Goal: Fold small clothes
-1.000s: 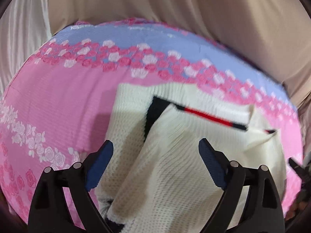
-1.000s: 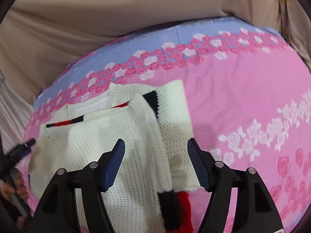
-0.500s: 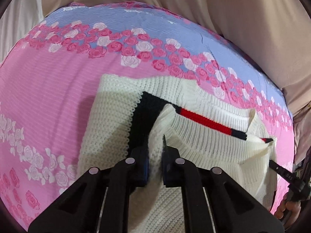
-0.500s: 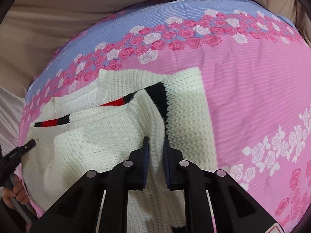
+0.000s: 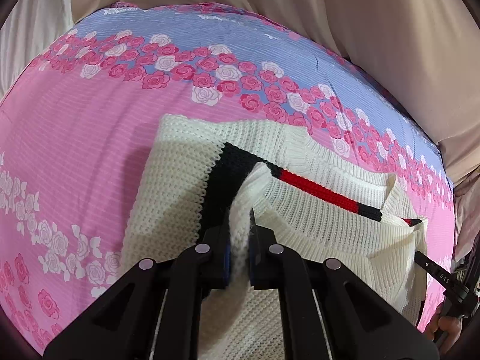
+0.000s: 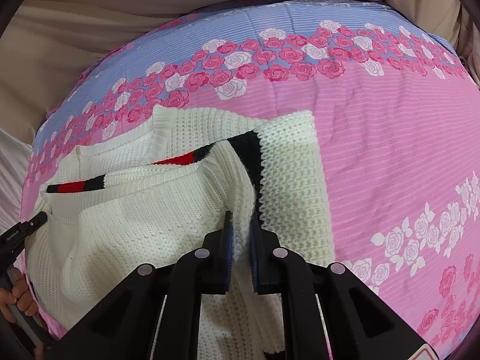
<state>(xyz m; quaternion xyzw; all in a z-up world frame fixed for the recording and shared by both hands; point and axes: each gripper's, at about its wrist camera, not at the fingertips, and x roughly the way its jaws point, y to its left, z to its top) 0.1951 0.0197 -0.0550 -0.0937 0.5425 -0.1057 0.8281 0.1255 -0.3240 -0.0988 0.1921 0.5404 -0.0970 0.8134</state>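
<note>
Rose bedsheet (image 5: 90,150) under sweater (image 5: 330,234); no legible writing.

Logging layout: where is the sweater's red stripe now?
In the left wrist view the red stripe runs right of centre, just below the sweater's ribbed neckline.

Bare pink bedspread (image 6: 390,156) lies open on the sweater's (image 6: 144,219) outer sides and beyond it, bounded farther back only by beige cloth (image 6: 75,45).
</note>
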